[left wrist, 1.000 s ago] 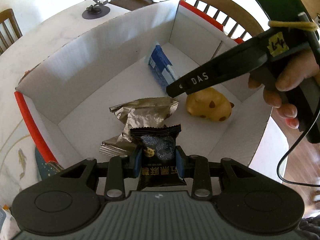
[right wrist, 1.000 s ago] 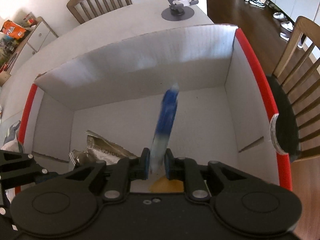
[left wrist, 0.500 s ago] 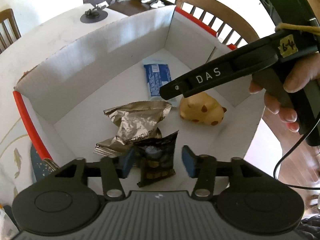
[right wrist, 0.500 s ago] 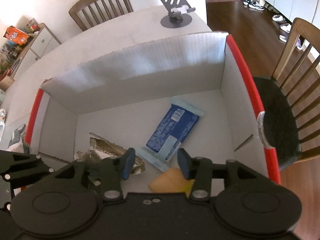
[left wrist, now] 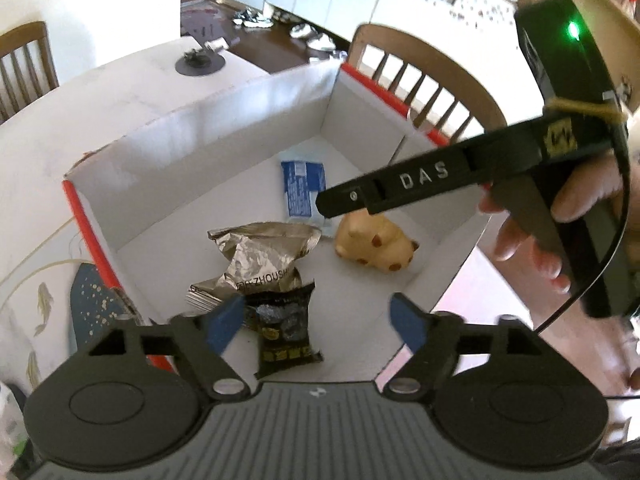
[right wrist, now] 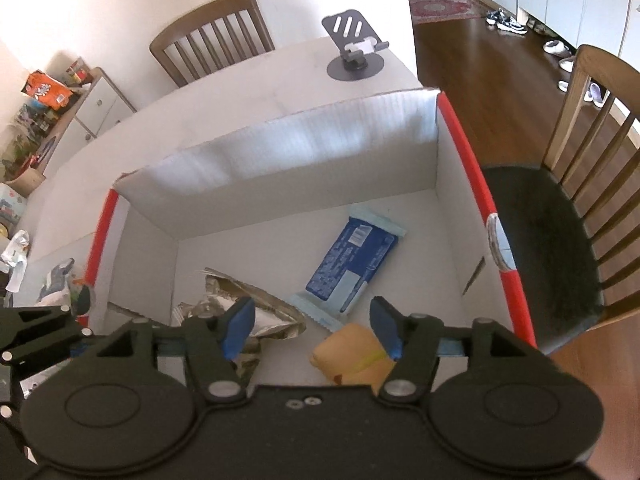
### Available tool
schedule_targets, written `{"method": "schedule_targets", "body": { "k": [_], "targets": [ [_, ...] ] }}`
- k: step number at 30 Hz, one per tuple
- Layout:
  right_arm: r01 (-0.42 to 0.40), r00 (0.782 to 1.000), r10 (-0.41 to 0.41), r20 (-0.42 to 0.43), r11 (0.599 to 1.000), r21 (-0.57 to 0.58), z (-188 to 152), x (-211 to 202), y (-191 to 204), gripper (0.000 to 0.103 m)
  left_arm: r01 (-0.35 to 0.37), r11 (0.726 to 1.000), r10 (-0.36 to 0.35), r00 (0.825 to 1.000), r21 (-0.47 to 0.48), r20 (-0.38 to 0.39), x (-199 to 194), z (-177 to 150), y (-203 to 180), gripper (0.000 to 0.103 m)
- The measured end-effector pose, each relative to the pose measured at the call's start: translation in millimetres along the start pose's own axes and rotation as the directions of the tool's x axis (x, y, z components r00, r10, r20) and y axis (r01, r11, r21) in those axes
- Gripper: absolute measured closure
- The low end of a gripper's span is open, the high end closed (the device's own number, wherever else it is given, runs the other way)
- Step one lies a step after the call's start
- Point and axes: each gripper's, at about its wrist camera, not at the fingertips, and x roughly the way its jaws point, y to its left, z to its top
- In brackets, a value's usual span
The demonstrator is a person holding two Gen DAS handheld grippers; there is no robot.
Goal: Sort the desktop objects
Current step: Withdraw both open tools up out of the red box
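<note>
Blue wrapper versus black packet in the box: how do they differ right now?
The blue wrapper is long, blue with pale ends, and lies toward the far corner of the box. The black packet is shorter, black with gold print, and lies at the near side, overlapping the silver foil bag. Both lie flat on the box floor, free of either gripper.

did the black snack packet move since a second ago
Yes. The black snack packet was clamped in the left hand-held gripper; it now lies on the floor of the white box, overlapping the silver foil bag, with the jaws open above it.
</note>
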Motion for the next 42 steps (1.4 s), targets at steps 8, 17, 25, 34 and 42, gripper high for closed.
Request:
{"method": "schedule_targets", "body": {
  "k": [8, 17, 25, 34, 42],
  "targets": [
    [-0.008, 0.999, 0.009, 0.034, 1.000, -0.021, -2.1, -12.8, 12.0, 0.029, 0.024, 0.999, -0.022, 0.998, -0.039, 0.059, -21.6, -8.2, 4.6, 0.001],
    [-0.003, 0.996, 0.007, 0.089, 0.999, -0.040, -8.1, -28.7, 29.9, 0.023, 0.016, 0.998, -0.007, 0.990, -0.064, 0.139, -55.3, -25.5, 13.8, 0.000],
    [-0.018, 0.990, 0.022, 0.138, 1.000, -0.024, -17.2, -45.2, 50.8, 0.022, 0.008, 0.993, 0.014, 0.982, -0.115, 0.187, -86.3, -47.5, 32.4, 0.000],
    [-0.032, 0.984, 0.036, 0.172, 0.999, -0.028, -31.4, -50.4, 93.0, 0.020, -0.012, 0.989, 0.043, 0.977, -0.146, 0.209, -115.1, -83.1, 60.7, 0.000],
    [-0.021, 0.981, 0.029, 0.191, 0.999, -0.045, -47.3, -46.0, 137.6, 0.019, 0.000, 0.983, 0.039, 0.977, -0.183, 0.211, -135.5, -118.9, 92.8, 0.000]
  ]
}}
